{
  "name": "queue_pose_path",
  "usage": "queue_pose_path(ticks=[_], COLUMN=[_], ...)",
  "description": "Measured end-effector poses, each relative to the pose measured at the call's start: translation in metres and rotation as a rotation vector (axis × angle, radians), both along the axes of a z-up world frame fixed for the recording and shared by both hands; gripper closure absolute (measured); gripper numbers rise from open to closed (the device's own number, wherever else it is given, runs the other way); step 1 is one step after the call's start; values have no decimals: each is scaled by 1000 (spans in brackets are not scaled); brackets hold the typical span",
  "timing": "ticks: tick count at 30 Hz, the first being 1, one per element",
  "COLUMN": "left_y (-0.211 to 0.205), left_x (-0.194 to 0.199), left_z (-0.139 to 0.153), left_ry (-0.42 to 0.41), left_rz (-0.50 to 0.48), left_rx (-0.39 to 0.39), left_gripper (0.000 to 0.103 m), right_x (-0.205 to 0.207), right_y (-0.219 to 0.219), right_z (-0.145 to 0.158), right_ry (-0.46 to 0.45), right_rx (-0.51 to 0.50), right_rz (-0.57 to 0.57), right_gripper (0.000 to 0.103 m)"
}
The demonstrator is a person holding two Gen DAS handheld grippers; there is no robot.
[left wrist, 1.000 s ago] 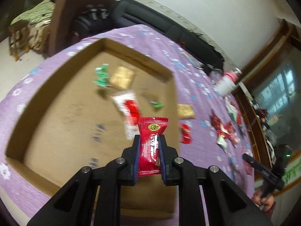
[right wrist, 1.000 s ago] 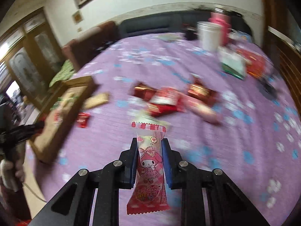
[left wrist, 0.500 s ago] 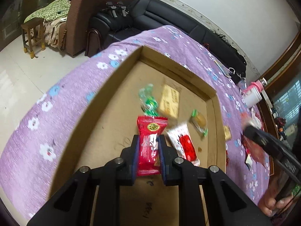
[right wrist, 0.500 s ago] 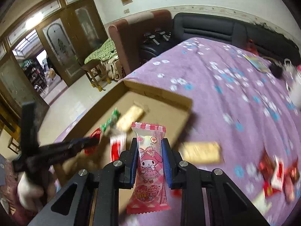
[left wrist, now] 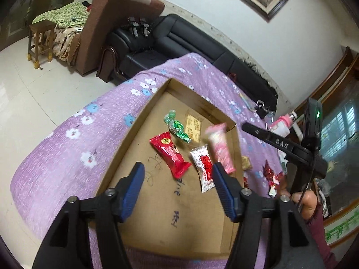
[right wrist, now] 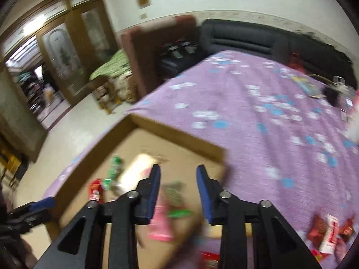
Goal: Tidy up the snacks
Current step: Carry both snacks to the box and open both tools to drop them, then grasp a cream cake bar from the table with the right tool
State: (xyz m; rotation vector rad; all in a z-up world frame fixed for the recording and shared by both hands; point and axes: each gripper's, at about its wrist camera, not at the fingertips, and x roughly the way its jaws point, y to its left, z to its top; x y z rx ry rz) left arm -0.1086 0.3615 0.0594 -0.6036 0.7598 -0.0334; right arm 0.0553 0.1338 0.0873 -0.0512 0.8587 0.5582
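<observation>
The left gripper [left wrist: 177,181] stands wide apart and empty above the cardboard tray [left wrist: 143,121], which sits on the purple flowered tablecloth [left wrist: 67,157]. The red snack packet [left wrist: 170,154] lies flat on the tray floor just ahead of the fingers, its long axis running diagonally from upper left to lower right, the end with a round yellow-and-green emblem pointing toward the far left wall; the print on it is too small to read. Just beside it, to the right, lies a white and red packet [left wrist: 203,170], long axis roughly along the tray's right wall. Farther in are green wrapped candies [left wrist: 177,126] and a tan biscuit packet [left wrist: 193,126] with unreadable print. Dark handwriting marks the tray floor but cannot be made out. The pink packet [left wrist: 221,149] is blurred near the tray's right wall, standing nearly upright; whether it touches the floor cannot be told. The right gripper [right wrist: 178,192] is also spread and holds nothing; in its own view that pink packet [right wrist: 160,224] shows as a smear below its fingers, over the tray. Seen from the left wrist camera, the right tool's bar bears the letters "DAS" [left wrist: 282,144]. More red wrappers [right wrist: 327,228] lie on the cloth outside the tray.
</observation>
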Motion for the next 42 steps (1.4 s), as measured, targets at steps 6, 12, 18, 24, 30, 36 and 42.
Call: queue_pose_path(ticks=[6,12,18,24,30,36,42], left_y=[-11,-37,-64,-103,-133,-139,-123], left_x=[-7,-16,-21,-12,-4,-12,-20], left_z=[-3,8,15,14,9,11,10], left_ry=[0,-2,-11,-14,1,18,27], left_rz=[-11,-48,-103,-215,-265,-265,-234], left_rx=[-36,-1,26,64,57,80,80], left_gripper=[39,39,39,39,39,39,39], right_x=[12,0,-39,-77,-63,-13,18], right_y=[-30,-17,-40,-101,-117,-62,-7], right_z=[-36,-56,-59,-65,-48,-40,-62], right_ry=[87,54,101,134,112,44,82], right_rx=[-108,-217,-260,-245,-79,-110,-261], right_rz=[-81,-46,9,-36,-100,-117,-74], right_gripper=[65,66,73,74,55,44,44])
